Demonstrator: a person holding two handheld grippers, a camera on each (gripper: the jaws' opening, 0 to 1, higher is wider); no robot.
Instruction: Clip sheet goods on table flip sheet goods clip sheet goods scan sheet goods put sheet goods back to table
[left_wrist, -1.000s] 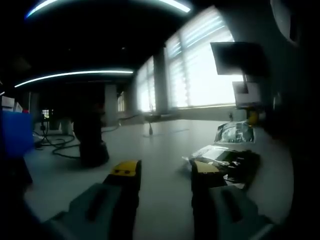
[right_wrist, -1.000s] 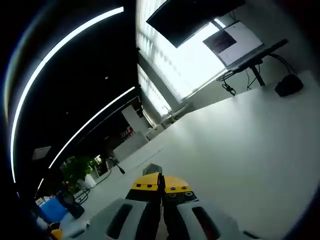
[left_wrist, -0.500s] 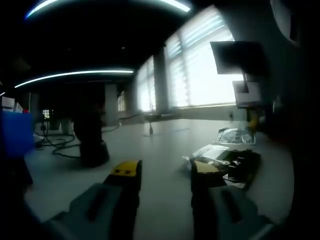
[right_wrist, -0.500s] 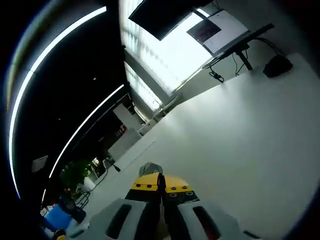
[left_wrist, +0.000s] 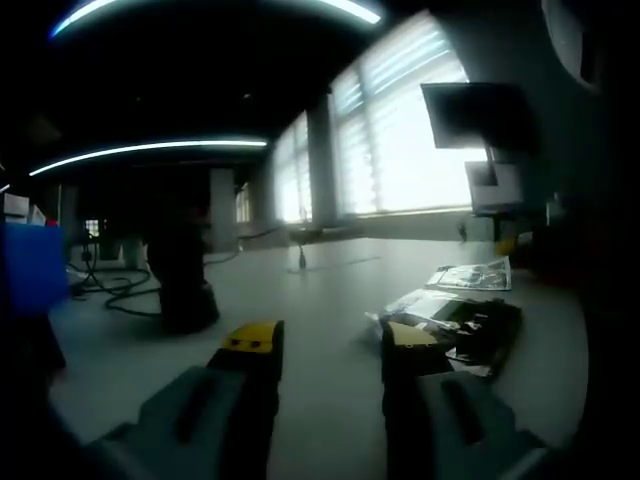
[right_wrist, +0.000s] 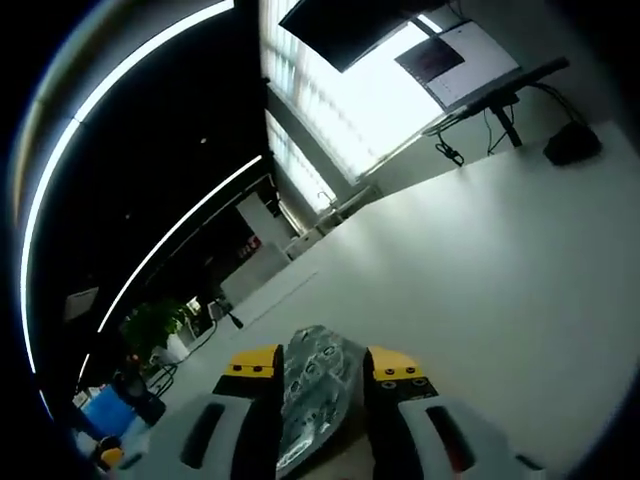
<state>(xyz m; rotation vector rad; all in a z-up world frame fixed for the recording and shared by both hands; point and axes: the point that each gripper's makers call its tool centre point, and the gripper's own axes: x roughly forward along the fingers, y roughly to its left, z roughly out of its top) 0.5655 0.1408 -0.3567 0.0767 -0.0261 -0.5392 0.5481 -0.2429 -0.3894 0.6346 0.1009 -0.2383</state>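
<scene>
Left gripper view, left to right. Blue bin (left_wrist: 30, 265) at far left edge. Dark cables (left_wrist: 115, 290) on the pale worktop (left_wrist: 320, 290), next to a dark upright object (left_wrist: 183, 270), identity unclear. Left claw (left_wrist: 320, 345) low over the worktop, yellow-tipped jaws well apart, nothing between them. Just right of the right jaw, a small heap of sheet goods (left_wrist: 455, 320): clear and dark packets lying on the worktop. Beyond the heap, one flat printed packet (left_wrist: 472, 277) resting on the worktop surface. Dark monitor (left_wrist: 475, 115) above, against bright windows (left_wrist: 400, 130).

Right gripper view, left to right. Green plant (right_wrist: 150, 330) and blue container (right_wrist: 100, 415) in the dim background. Right claw (right_wrist: 320, 365) with jaws parted. Silvery patterned sheet packet (right_wrist: 312, 385) lying between the jaws; could not tell whether either jaw touched it. Bare white worktop (right_wrist: 480, 260) stretching to the right. Small dark object (right_wrist: 573, 145) by a monitor stand (right_wrist: 505, 115) at far right.
</scene>
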